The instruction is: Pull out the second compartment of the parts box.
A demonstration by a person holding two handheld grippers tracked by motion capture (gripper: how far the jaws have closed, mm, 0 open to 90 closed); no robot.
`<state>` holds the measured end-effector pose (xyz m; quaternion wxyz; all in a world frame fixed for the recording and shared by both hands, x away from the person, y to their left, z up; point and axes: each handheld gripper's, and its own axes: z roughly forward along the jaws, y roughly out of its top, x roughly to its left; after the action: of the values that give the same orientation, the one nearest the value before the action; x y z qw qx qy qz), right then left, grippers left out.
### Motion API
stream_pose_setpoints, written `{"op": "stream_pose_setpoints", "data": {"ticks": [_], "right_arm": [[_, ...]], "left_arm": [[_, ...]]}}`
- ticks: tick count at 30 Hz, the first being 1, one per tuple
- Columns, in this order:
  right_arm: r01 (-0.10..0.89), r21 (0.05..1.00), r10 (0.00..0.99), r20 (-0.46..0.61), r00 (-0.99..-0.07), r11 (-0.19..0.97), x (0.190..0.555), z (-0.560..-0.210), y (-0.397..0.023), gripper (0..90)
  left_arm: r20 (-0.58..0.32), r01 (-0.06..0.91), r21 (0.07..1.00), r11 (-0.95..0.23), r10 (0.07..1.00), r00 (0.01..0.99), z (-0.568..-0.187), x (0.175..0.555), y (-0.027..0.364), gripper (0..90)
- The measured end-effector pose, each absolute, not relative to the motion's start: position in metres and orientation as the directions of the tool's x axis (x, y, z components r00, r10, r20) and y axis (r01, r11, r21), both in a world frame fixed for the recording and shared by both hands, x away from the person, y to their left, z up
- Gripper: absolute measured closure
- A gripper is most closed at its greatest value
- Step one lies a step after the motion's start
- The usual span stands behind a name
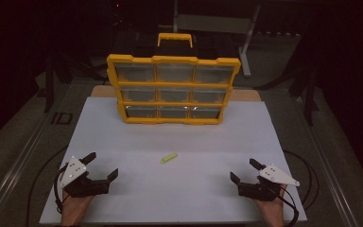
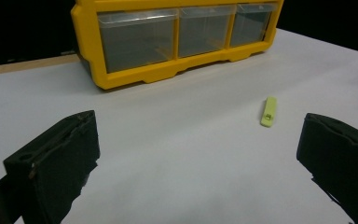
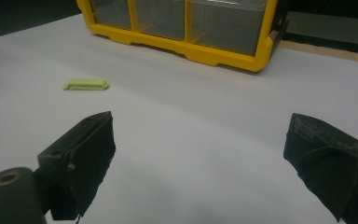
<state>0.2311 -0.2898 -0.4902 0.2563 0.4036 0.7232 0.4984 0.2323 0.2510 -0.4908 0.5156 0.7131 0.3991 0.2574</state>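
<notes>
- Yellow drawer organizer (image 1: 173,90) stands at 12 o'clock on the white board (image 1: 123,142) — no readable label.
- Small lime piece (image 1: 168,157) lies mid-board (flat, untouched).
- Left gripper (image 1: 103,166) at 7 o'clock, right gripper (image 1: 244,170) at 5 — both jaws spread wide, empty.

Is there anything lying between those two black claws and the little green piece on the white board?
Nothing visible. Bare white board lies between the green piece and both the left gripper and right gripper.
</notes>
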Motion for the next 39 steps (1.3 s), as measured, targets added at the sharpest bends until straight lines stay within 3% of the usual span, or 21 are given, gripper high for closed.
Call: {"op": "stream_pose_setpoints", "data": {"ticks": [28, 39], "right_arm": [[0.346, 0.922, 0.84, 0.042, -0.54, 0.177, 0.233, -0.489, -0.284, 8.7], [0.347, 0.92, 0.841, 0.035, -0.54, 0.184, 0.239, -0.47, -0.268, 8.6]], "left_arm": [[-0.025, 0.307, 0.937, -0.167, 0.844, 0.536, -0.492, 0.232, 0.249, 0.3], [-0.033, 0.308, 0.938, -0.156, 0.847, 0.53, -0.493, 0.231, 0.25, 0.3]]}}
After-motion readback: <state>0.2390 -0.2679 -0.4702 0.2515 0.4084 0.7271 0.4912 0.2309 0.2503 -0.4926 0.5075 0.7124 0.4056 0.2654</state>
